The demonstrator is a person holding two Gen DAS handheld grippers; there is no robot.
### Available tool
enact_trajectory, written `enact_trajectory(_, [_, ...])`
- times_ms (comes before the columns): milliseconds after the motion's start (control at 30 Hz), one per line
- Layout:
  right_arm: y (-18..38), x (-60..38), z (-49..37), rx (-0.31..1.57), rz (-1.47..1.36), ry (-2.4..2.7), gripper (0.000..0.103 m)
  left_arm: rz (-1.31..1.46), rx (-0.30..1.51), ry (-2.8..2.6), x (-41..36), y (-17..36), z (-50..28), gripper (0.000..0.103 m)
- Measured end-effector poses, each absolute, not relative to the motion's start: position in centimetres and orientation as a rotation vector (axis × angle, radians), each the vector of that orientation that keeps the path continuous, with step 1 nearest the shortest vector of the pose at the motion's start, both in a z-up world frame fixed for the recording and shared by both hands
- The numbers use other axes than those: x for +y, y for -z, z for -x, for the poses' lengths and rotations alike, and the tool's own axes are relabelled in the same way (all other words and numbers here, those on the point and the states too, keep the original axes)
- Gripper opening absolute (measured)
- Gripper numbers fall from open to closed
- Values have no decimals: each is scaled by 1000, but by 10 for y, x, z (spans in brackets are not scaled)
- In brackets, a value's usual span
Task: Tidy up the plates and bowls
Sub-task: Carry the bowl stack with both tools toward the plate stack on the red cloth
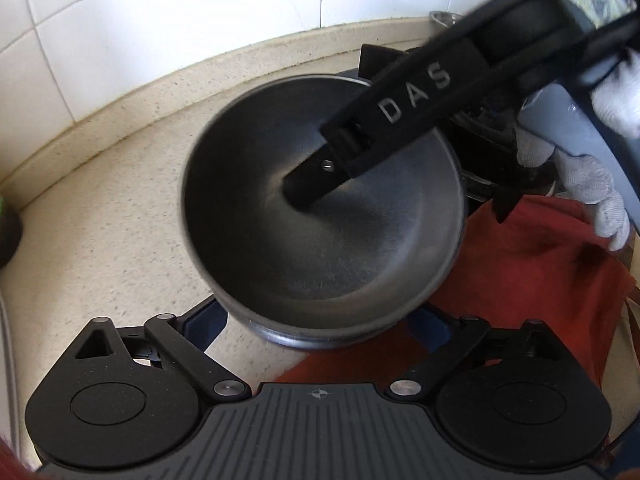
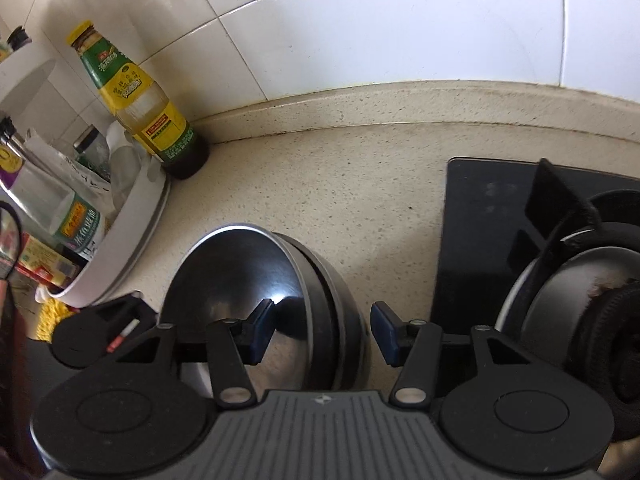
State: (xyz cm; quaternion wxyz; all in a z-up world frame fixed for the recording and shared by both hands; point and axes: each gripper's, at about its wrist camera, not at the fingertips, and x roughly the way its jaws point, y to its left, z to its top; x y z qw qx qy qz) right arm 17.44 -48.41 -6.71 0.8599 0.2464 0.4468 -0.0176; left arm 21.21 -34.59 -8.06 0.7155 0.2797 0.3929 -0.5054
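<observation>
A steel bowl (image 1: 320, 232) sits nested on a second steel bowl (image 1: 304, 338) on the speckled counter, filling the middle of the left wrist view. My left gripper (image 1: 316, 320) is open, its blue pads spread wide on either side of the stack's near edge. My right gripper (image 2: 322, 330) is open and straddles the right rim of the bowls (image 2: 240, 276): one finger (image 1: 312, 184) reaches inside the top bowl, the other pad (image 2: 386, 332) is outside the wall. Its jaws do not touch the rim.
A black gas stove (image 2: 492, 220) with a burner and pan support lies right of the bowls. A yellow-green sauce bottle (image 2: 144, 108) and a white tray (image 2: 132, 224) of bottles stand at the left by the tiled wall. A red cloth (image 1: 520, 280) lies at the right.
</observation>
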Motion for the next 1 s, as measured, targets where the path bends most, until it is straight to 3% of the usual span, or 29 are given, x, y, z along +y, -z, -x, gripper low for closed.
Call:
enact_trajectory(333, [81,-489,-180,940,-547,-52,65,-647,890,1090,-370,98,-221,102])
enact_trajectory(1000, [81,-493,-179,885,-574,-62,58,-614,855,1029,-371,97,-217,103])
